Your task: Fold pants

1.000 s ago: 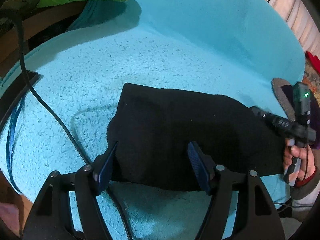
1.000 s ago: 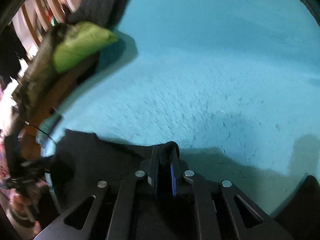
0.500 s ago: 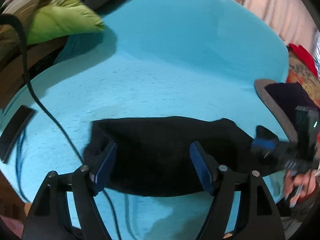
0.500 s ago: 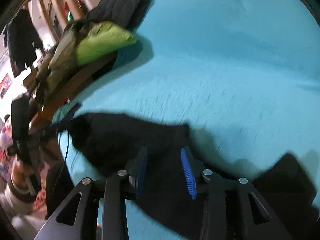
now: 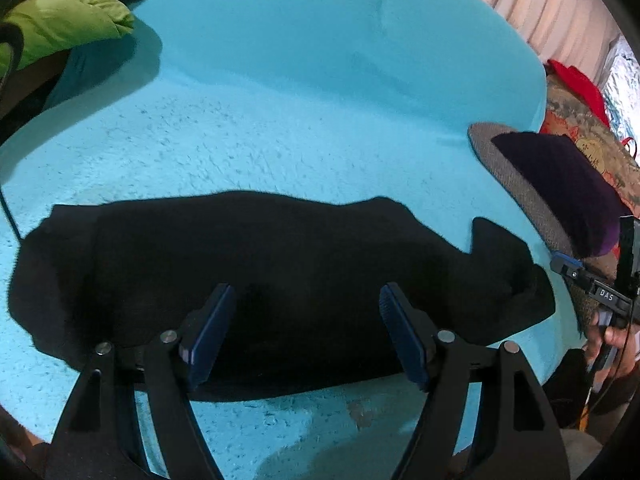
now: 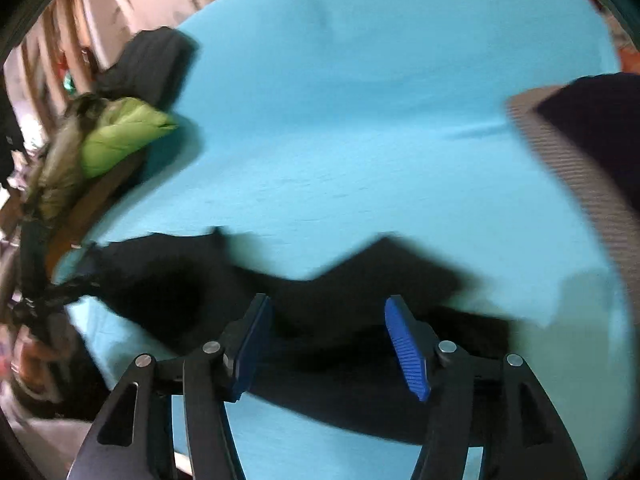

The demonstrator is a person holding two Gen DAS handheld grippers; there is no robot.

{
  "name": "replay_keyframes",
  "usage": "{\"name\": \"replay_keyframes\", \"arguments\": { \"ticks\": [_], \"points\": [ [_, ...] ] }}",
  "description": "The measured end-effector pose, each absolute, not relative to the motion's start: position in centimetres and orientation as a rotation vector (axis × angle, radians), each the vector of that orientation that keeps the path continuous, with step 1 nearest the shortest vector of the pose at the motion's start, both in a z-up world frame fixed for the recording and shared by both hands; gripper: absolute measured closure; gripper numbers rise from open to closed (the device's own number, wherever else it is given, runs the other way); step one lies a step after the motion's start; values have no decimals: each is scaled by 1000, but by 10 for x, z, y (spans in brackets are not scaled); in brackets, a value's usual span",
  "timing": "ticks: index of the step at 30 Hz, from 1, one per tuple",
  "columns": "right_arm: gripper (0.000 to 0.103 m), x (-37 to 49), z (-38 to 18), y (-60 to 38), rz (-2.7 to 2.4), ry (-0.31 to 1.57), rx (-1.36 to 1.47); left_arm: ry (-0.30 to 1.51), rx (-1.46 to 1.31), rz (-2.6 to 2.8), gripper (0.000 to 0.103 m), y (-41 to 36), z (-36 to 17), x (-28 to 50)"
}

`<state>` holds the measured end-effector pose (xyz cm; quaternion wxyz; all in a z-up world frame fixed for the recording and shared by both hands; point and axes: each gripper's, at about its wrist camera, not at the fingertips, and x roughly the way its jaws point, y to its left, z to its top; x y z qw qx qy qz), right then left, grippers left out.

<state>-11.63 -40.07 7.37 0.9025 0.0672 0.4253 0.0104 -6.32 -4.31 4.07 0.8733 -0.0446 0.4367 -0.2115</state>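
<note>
Right wrist view blurs the pants [image 6: 320,320] beneath the opening, empty right gripper [image 6: 326,344]

Both my grippers tilted downward, jaws apart

My left gripper [image 5: 306,330] has its blue pads [image 5: 210,332] standing wide, with nothing pressed between them. My right gripper [image 6: 328,344] is opening, its pads [image 6: 406,350] clear of any grip. From the left wrist view, my right hand [image 5: 612,338] grips its handle at the far right edge.
</note>
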Motion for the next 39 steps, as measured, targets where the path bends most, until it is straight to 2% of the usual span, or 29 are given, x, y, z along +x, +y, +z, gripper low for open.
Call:
{"name": "replay_keyframes", "arguments": {
  "ticks": [3,7,9,11,17,18,20,21,22,26,27,29,30,36,38,39],
  "points": [
    [41,-113,56,-419,42,967,209,928,-97,-438,29,-49,34,-61],
    [43,-94,32,-422,123,960,414,941,-121,-434,29,-47,30,-58],
    [45,-69,27,-406,172,968,436,945,-118,-436,29,-47,31,-57],
    [43,-44,30,-384,227,941,424,945,-118,-437,29,-47,32,-56],
    [44,-31,41,-359,180,944,360,944,-118,-445,28,-45,29,-57],
    [43,-36,45,-367,142,929,364,944,-119,-446,28,-45,29,-56],
    [33,-41,51,-385,63,920,383,941,-118,-451,28,-45,28,-55],
    [23,-42,52,-393,38,922,395,940,-118,-450,27,-46,28,-55],
    [21,-39,50,-397,28,927,400,937,-118,-450,27,-46,28,-55],
    [22,-21,30,-402,-37,995,404,934,-117,-448,27,-47,27,-55],
    [27,-18,20,-405,-74,1014,404,933,-118,-451,27,-46,27,-55],
    [79,-23,8,-414,-97,1018,418,930,-121,-459,27,-43,25,-55],
    [98,-30,9,-421,-93,1003,440,929,-122,-460,27,-43,25,-56],
    [99,-118,75,-459,-135,778,433,929,-115,-453,27,-47,26,-57],
    [98,-140,73,-467,-137,816,438,930,-100,-448,27,-49,26,-59],
    [93,-146,59,-466,-132,884,436,930,-96,-447,27,-49,26,-59]
  ]
}}
